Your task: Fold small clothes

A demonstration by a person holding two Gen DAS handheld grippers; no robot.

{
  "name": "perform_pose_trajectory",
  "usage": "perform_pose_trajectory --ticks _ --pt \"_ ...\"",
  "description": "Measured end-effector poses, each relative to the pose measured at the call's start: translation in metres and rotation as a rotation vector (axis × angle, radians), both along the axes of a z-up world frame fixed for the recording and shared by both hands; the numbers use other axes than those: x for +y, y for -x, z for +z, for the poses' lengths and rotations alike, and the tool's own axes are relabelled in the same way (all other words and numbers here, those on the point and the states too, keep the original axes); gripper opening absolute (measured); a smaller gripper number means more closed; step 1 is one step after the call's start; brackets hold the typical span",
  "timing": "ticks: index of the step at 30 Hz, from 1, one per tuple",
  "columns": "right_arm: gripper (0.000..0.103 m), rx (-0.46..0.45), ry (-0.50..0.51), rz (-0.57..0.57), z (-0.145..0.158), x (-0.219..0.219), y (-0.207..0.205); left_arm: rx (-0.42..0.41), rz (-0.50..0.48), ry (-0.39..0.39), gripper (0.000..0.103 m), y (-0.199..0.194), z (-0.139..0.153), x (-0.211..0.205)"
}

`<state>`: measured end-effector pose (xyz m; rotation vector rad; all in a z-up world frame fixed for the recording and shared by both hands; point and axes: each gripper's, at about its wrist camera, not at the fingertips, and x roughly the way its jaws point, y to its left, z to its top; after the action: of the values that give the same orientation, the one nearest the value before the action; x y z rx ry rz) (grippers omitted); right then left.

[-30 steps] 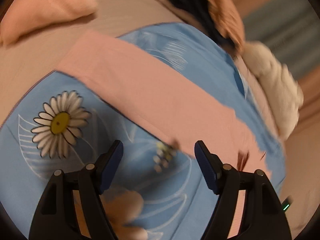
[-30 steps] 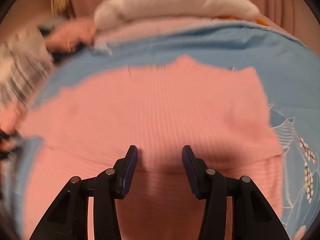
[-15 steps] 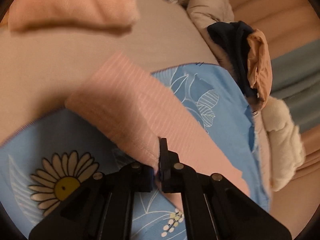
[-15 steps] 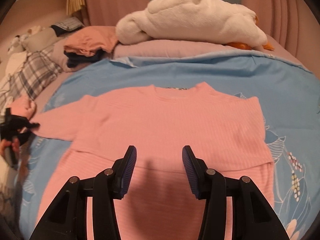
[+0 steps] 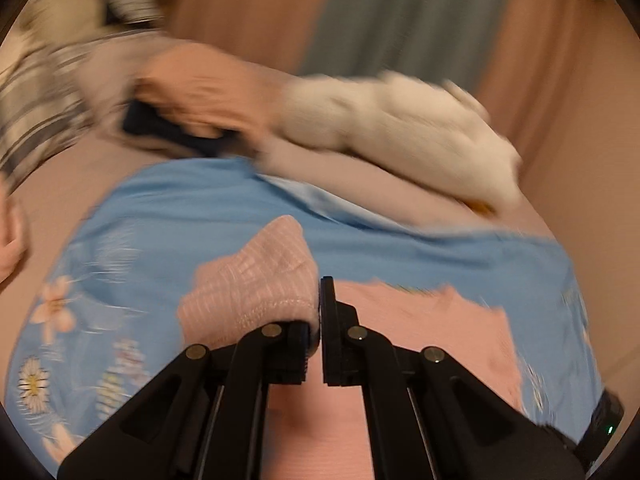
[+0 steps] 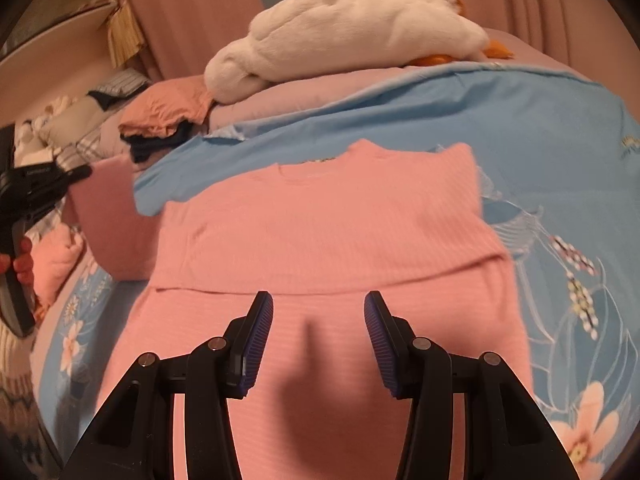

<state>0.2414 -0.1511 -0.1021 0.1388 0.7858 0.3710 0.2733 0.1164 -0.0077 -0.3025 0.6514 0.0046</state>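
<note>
A pink ribbed sweater (image 6: 320, 236) lies face up on a blue floral sheet (image 6: 560, 152), its lower part folded up over the body. My left gripper (image 5: 319, 320) is shut on the cuff of the sweater's left sleeve (image 5: 256, 280) and holds it lifted above the sheet; the sweater body (image 5: 420, 332) lies below and to the right. In the right wrist view the left gripper (image 6: 36, 188) shows at the far left with the sleeve (image 6: 104, 200) raised. My right gripper (image 6: 318, 316) is open and empty, hovering over the folded lower part.
A white plush toy (image 6: 344, 28) lies on a mauve pillow (image 6: 304, 96) at the head of the bed. A stack of folded orange and navy clothes (image 6: 164, 120) sits at back left. Plaid fabric (image 5: 36, 92) and a pink garment (image 6: 56, 260) lie at the left.
My left gripper closed on the sleeve cuff, lifted it off the sheet and swung toward the sweater body. My right gripper stayed open above the lower part.
</note>
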Motion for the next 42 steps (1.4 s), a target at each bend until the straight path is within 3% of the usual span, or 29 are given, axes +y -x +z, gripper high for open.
perform_pose_trajectory --ticks 6,9,11,12,13,16,22,25,31,36,42 --pt "0.049 -0.001 -0.050 -0.079 0.001 -0.041 0.012 0.103 -0.241 -0.117 0.005 -0.015 -0.049 -0.133" --pt "0.049 0.008 -0.059 -0.110 -0.001 -0.056 0.014 0.179 -0.316 -0.173 0.009 -0.021 -0.079 -0.171" --pt "0.049 0.018 -0.065 -0.128 -0.003 -0.065 0.015 0.240 -0.362 -0.222 0.025 -0.025 -0.101 -0.190" --pt "0.049 0.022 -0.068 -0.136 -0.004 -0.068 0.015 0.261 -0.384 -0.226 0.047 -0.025 -0.108 -0.196" --pt "0.049 0.026 -0.072 -0.144 -0.005 -0.072 0.016 0.268 -0.409 -0.207 0.061 -0.022 -0.111 -0.198" --pt "0.049 0.030 -0.085 -0.156 -0.006 -0.079 0.016 0.223 -0.464 -0.204 0.078 -0.009 -0.101 -0.196" --pt "0.050 0.046 -0.132 -0.145 -0.010 -0.074 0.013 0.131 -0.489 -0.106 0.080 0.028 -0.074 -0.143" --pt "0.050 0.030 -0.115 -0.077 -0.007 -0.054 0.011 0.102 -0.375 -0.134 0.083 0.048 -0.068 -0.100" --pt "0.050 -0.089 0.067 0.179 0.009 0.027 0.004 0.159 -0.198 -0.069 0.083 0.072 -0.086 -0.027" --pt "0.049 -0.146 0.270 0.350 0.003 0.089 -0.008 0.181 -0.161 -0.012 0.083 0.082 -0.098 -0.007" --pt "0.049 -0.108 0.375 0.476 -0.011 0.125 -0.021 0.196 -0.171 0.026 0.083 0.087 -0.106 -0.001"
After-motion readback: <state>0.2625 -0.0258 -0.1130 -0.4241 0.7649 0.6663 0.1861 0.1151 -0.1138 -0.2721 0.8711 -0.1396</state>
